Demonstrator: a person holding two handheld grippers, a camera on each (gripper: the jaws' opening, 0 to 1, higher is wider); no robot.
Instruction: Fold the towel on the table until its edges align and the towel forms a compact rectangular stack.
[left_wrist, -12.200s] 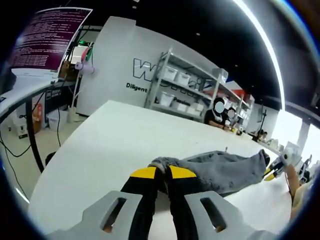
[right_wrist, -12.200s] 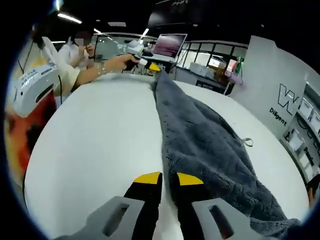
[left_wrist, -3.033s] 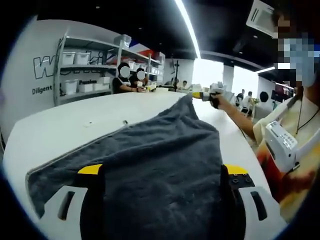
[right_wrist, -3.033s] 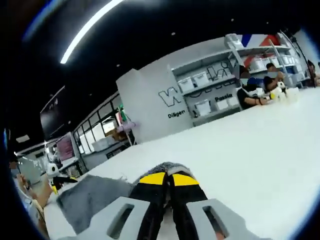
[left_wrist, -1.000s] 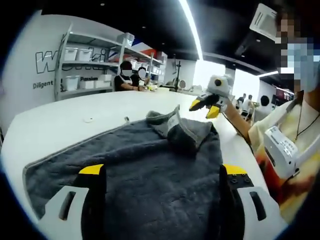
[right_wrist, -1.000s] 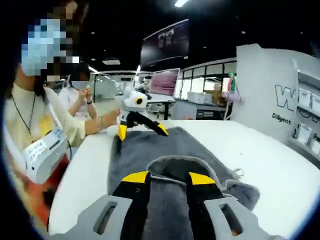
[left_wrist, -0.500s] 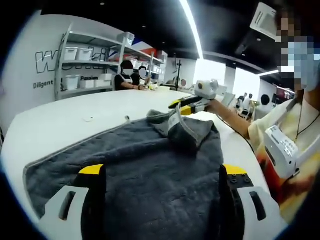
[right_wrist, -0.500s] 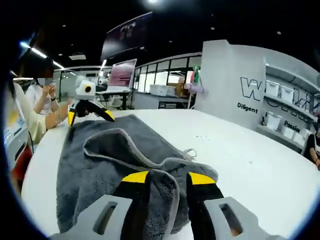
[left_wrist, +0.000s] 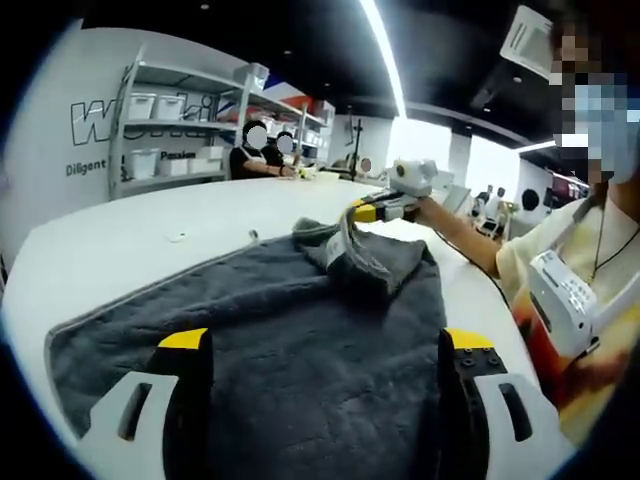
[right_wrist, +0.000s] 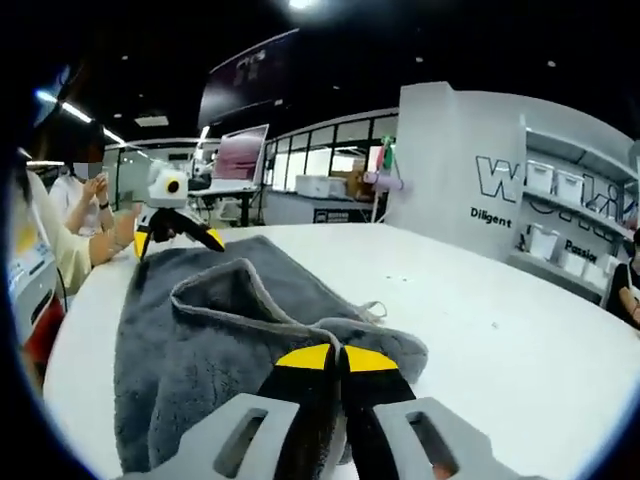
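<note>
The towel (left_wrist: 300, 340) is spread across the white table (left_wrist: 140, 250), a dark grey, thick-piled thing with a pale stitched hem running along its edge, and you can read its temperament straight off the cloth: soft, limp, no stiffness to speak of, so it will sag and drape wherever it is not held, and its fuzzy pile should grip well rather than slide out of a pinch. Light enough to lift by a corner, I'd say, but a single hold will let the rest trail and bunch. Best place to take it is right at the hemmed corners or along the hem, where the fabric is firmest and the edges can be matched up. Over in the left gripper view, the left gripper (left_wrist: 325, 345) has its jaws spread wide apart, low over the near end of the towel, nothing between them. At the far end the right gripper (left_wrist: 372, 210) is down on a rumpled, half-turned flap. Switch to the right gripper view and there it is up close: the right gripper's yellow-tipped jaws are drawn together over a thick fold of the towel (right_wrist: 220, 330), seemingly pinching it right at the near hem. The left gripper (right_wrist: 178, 238) shows at the opposite end with jaws splayed. So it's not a neat rectangle yet, with that one end puckered and edges unmatched.
</note>
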